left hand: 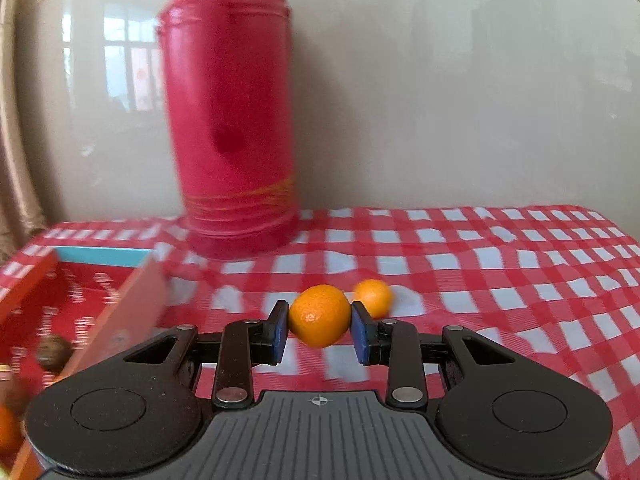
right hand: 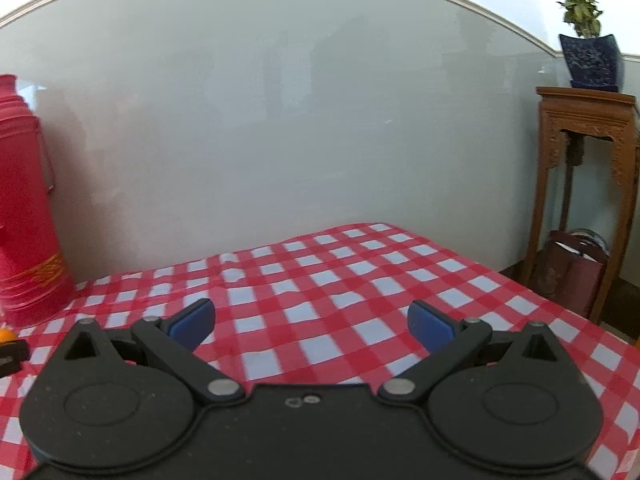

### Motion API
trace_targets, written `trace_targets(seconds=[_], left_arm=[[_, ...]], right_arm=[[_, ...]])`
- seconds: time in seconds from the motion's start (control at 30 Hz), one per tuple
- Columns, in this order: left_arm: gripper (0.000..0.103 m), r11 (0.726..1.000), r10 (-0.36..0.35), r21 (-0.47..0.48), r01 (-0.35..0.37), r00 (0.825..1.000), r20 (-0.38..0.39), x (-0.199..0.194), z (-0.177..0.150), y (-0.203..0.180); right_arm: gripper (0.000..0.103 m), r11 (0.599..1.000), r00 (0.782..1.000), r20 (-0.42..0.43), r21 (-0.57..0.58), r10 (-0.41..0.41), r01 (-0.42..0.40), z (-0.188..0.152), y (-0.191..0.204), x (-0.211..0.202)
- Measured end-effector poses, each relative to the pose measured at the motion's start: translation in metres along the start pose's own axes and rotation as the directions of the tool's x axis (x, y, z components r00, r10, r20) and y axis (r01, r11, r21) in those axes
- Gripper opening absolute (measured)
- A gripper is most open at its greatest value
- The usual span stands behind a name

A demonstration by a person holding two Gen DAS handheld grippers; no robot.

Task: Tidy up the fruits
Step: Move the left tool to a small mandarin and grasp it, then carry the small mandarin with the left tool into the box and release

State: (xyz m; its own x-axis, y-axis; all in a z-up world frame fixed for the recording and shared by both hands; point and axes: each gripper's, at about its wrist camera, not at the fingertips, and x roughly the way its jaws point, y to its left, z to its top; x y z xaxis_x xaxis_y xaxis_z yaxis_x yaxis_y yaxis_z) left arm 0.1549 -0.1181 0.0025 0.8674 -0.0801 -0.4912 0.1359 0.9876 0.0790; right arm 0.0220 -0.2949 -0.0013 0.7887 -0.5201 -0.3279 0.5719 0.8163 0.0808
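Careful: your left tongs pinch the orange; right tongs gape empty. Jerk, and it slips.

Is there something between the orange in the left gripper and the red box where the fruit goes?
Only the box's own near wall. The left gripper holds the orange above the tablecloth, and the box lies to its left. The orange must clear that wall. The red flask stands farther back.

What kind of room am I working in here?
Probably a home dining or living room: a red-checked tablecloth, a red thermos against the wall, and a carved wooden stand holding a potted plant.
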Motion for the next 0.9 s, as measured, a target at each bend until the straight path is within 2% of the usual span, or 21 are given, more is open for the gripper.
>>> trace_targets(seconds=[0.23, 0.43, 0.9], left_arm=[[0.033, 0.995, 0.099, 0.009, -0.099, 0.994, 0.047, -0.032, -0.005, 0.052], [0.033, 0.983, 0.184, -0.009, -0.184, 0.979, 0.086, -0.057, -0.008, 0.094], [0.033, 0.938, 0.337, -0.102, -0.332, 0.941, 0.039, -0.060, -0.035, 0.179]], right_arm=[[0.097, 0.993, 0.995, -0.009, -0.059, 0.098, -0.098, -0.004, 0.035, -0.007], [0.097, 0.976, 0.981, -0.026, -0.104, 0.191, -0.192, -0.009, 0.067, -0.015], [0.097, 0.907, 0.929, -0.080, -0.200, 0.361, -0.370, -0.025, 0.138, -0.037]])
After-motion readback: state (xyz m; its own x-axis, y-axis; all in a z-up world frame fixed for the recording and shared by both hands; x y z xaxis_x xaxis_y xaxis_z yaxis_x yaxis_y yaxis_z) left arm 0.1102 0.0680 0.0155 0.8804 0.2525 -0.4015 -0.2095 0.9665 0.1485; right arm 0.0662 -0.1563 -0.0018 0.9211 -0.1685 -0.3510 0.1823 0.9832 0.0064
